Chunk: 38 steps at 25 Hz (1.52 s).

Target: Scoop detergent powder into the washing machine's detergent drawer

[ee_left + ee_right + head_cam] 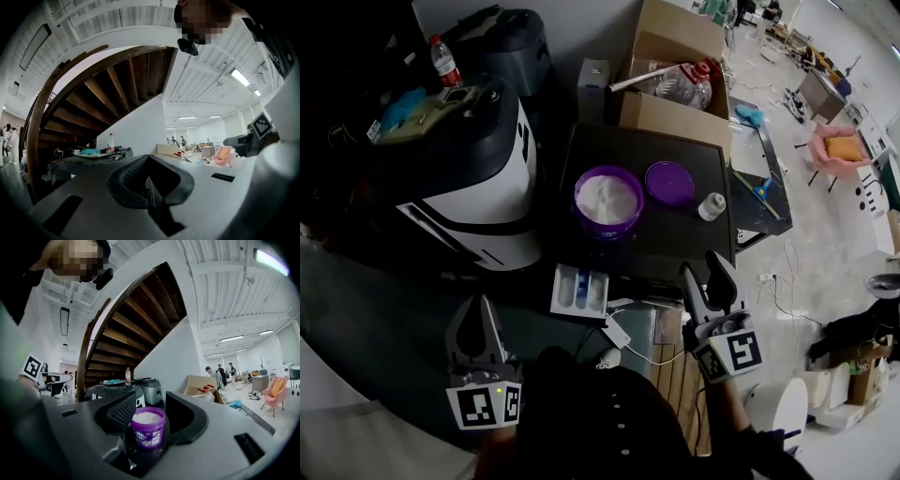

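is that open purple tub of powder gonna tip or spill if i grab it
The purple tub is open and nearly full of white powder, so tilting would probably spill it. It looks wide and squat, so likely stable when pushed.

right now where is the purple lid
Head view, centre-right: the purple lid lies on the dark table, between the powder tub and a white bottle.

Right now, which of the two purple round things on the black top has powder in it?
The tub, the deeper one on the left, filled with white powder. The other, to its right, is just a flat lid.
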{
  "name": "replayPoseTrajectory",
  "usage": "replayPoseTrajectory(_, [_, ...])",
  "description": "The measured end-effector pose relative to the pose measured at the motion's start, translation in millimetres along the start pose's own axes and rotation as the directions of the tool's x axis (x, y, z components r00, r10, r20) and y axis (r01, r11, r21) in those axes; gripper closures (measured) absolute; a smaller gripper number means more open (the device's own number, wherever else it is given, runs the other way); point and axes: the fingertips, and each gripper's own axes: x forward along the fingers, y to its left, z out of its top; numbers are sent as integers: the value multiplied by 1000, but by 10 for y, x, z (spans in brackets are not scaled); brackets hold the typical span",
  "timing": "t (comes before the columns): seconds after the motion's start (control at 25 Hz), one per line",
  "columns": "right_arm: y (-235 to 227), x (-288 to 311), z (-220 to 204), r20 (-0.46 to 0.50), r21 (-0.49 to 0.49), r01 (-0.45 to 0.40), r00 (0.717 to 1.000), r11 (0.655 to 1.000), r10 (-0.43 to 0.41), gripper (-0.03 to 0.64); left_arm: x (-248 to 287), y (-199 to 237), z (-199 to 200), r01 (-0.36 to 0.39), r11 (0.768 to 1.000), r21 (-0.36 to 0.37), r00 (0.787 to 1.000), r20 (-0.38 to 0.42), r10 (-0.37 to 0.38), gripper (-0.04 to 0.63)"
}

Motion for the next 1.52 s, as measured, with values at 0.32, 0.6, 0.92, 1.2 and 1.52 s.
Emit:
replayPoseTrajectory(0.32, [160, 450, -48, -17, -3, -34, 999, 999, 34, 419, 448, 204, -129, 35, 999, -10, 999, -19, -35, 588])
replayPoseTrajectory(0.6, [346, 913, -65, -60, -6, -27, 998, 1000, 27, 408, 966, 422, -37, 99, 995, 28, 995, 12, -99, 589])
replayPoseTrajectory(0.92, [588, 1425, -388, -134, 79, -47, 989, 996, 57, 408, 1279, 599, -312, 138, 990, 0, 989, -59, -138, 588])
replayPoseTrajectory(1.2, [704, 1724, -915, -275, 170, -6, 960, 985, 53, 408, 1431, 679, -577, 168, 985, -28, 978, -122, -170, 589])
replayPoseTrajectory(1.52, [736, 1835, -1203, -357, 187, 45, 934, 981, 25, 465, 1563, 745, -807, 185, 981, -59, 967, -167, -193, 589])
